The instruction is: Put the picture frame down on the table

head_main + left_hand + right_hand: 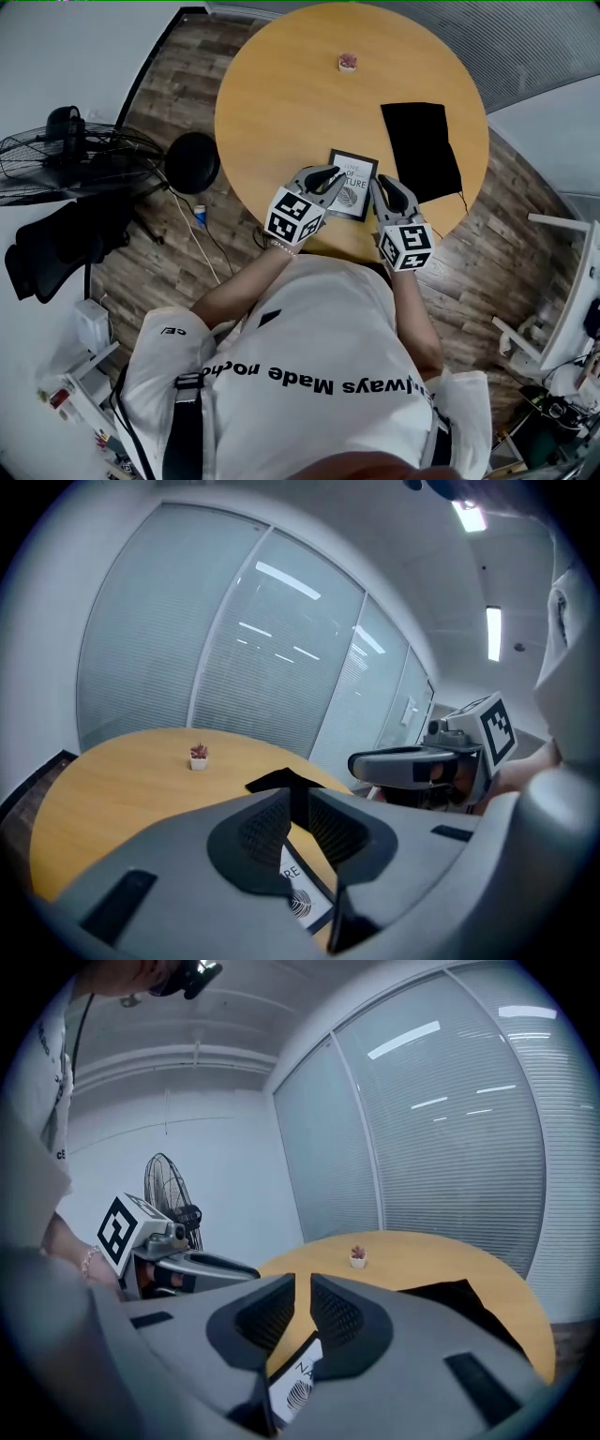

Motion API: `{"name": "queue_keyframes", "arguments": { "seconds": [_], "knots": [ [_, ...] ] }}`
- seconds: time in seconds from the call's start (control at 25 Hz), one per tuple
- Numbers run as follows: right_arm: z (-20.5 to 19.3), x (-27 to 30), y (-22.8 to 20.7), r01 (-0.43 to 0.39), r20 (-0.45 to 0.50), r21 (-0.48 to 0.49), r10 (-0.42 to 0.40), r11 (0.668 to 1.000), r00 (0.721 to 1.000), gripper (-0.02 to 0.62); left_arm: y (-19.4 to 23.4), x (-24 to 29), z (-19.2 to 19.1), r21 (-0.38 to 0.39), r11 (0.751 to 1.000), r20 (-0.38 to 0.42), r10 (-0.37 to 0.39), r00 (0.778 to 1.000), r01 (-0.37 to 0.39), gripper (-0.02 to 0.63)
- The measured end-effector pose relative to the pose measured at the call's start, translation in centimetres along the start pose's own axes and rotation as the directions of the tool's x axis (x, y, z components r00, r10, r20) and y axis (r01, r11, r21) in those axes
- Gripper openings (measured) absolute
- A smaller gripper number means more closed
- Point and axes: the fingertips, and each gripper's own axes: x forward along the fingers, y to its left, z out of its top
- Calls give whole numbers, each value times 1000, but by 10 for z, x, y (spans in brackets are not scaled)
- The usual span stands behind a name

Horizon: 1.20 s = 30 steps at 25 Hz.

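The black picture frame (353, 184) with a white print lies flat on the round wooden table (281, 94) near its front edge. My left gripper (333, 174) hovers over the frame's left side and my right gripper (382, 186) over its right side, both lifted clear of it. In the left gripper view the jaws (298, 813) leave only a thin slit with nothing in it, and the frame (305, 897) shows below. The right gripper (302, 1312) looks the same, with the frame (298, 1387) beneath.
A black cloth (422, 150) lies on the table right of the frame. A small potted plant (348, 63) stands at the far side. Off the table to the left are a floor fan (75, 159) and a round black stool (192, 161).
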Motion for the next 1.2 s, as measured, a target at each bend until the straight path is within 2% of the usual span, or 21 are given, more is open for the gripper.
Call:
{"name": "queue_keyframes", "arguments": {
  "seconds": [0.16, 0.52, 0.84, 1.12, 1.2],
  "knots": [
    [22, -9, 10, -9, 33, -61, 11, 998, 999, 67, -10, -13, 29, 24, 1000, 63, -12, 998, 10, 66],
    [67, -32, 27, -17, 109, -114, 30, 993, 994, 60, -30, -44, 83, 97, 995, 174, -40, 984, 23, 54],
    [110, -53, 54, -30, 157, -208, 63, 978, 986, 52, -51, -67, 118, 156, 987, 239, -73, 968, 36, 46],
    [139, -76, 71, -42, 204, -223, 89, 974, 975, 50, -71, -91, 146, 182, 983, 298, -90, 950, 36, 41],
    [146, -82, 75, -45, 214, -228, 96, 972, 972, 50, -76, -98, 157, 193, 981, 330, -94, 939, 31, 41]
  ]
}}
